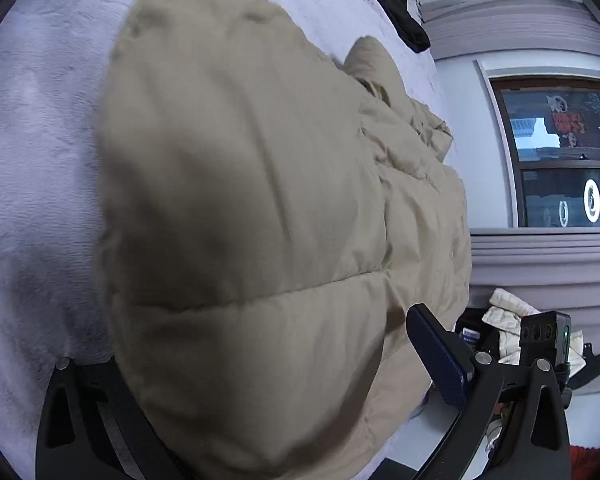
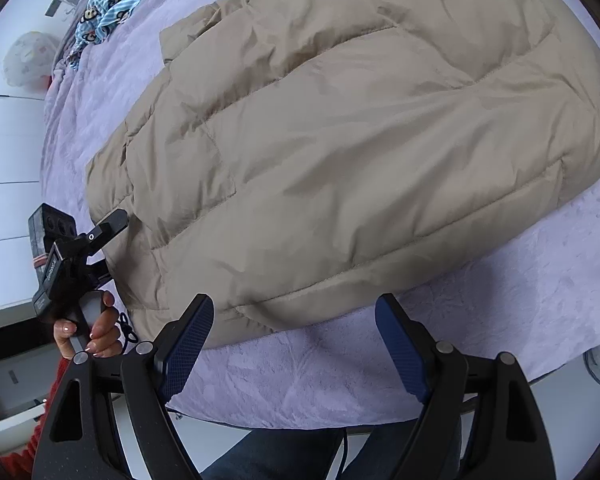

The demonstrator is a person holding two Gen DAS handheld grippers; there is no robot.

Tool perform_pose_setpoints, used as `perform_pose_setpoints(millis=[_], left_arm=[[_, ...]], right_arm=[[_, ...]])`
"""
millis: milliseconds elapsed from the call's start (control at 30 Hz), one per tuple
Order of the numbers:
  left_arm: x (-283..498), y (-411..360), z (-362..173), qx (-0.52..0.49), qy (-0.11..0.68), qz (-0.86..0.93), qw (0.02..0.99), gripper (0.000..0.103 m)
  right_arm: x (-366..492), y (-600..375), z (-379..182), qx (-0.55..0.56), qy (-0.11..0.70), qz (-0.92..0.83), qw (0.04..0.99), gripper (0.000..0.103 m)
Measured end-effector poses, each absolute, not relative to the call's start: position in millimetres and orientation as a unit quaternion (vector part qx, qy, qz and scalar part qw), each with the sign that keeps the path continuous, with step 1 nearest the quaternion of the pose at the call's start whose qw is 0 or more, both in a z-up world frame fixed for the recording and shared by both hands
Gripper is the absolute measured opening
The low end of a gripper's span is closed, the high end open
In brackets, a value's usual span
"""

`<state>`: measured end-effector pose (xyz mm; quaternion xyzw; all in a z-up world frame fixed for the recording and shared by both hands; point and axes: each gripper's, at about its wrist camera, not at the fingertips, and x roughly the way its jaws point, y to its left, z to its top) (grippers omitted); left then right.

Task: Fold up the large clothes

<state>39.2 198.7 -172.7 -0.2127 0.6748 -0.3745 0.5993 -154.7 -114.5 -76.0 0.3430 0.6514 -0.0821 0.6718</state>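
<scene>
Between the right claw's (image 2: 294,344) spread blue pads (image 2: 186,354) lies only the lilac blanket (image 2: 300,384); this claw is released, grasping nothing, and hangs just off the near hem of the jacket (image 2: 340,140). That beige quilted jacket is spread flat across the bed, covering most of the blanket, with its hem toward the bed's near edge.

At the jacket's left edge in the right wrist view sits the left claw (image 2: 112,226), held by a hand (image 2: 100,330) with pale nails. One dark finger lies against the fabric there. From its own camera, a thick fold of jacket (image 1: 240,200) bulges up close to the lens and hides the left finger, while the right pad (image 1: 440,356) stands free beside the cloth. The left claw seems to be grasping that fold, but the blur and the hidden finger mean I cannot tell for sure.

Farther out, a blue patterned cloth (image 2: 116,4) is bunched at the far end of the bed. A dark garment (image 1: 404,12) lies near the bed's far corner in the left wrist view, and a window (image 1: 560,156) is set in the wall beyond.
</scene>
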Motion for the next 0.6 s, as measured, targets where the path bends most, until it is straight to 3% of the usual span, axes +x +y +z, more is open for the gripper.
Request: perform_pose_setpoints(millis=[100,167,233,267,433,467,500,533,600], left_arm=[[37,176,-178,-0.167,0.687,-0.395,0.587,0.1],[35,167,-175,-0.149,0.693,-0.415,0.57,0.05],[37,165,-172,-0.17,0.694,-0.424,0.557,0.036],[37,165,-167,-0.177,0.692,-0.426,0.556,0.031],[34,164,-131,-0.194,0.676,-0.425,0.569,0.027],[33,161,-122,-0.196,0.673,-0.422,0.575,0.027],[32,159,-113,-0.198,0.67,-0.418,0.58,0.027],[30,157,-104,-0.202,0.668,-0.415,0.584,0.027],[25,147,-80,-0.207,0.658,-0.412,0.595,0.027]], right_arm=[[-153,-119,-71,0.337,0.647,-0.082,0.679,0.085],[-152,-123,-68,0.33,0.645,-0.082,0.685,0.085],[-151,-130,-66,0.322,0.641,-0.085,0.691,0.085],[-148,-133,-65,0.319,0.639,-0.086,0.694,0.085],[-137,-164,-58,0.302,0.616,-0.087,0.722,0.084],[-133,-170,-55,0.297,0.609,-0.084,0.731,0.071],[-127,-175,-54,0.289,0.602,-0.075,0.741,0.046],[-121,-179,-55,0.279,0.6,-0.066,0.747,0.032],[-107,-185,-61,0.26,0.6,-0.045,0.755,0.028]])
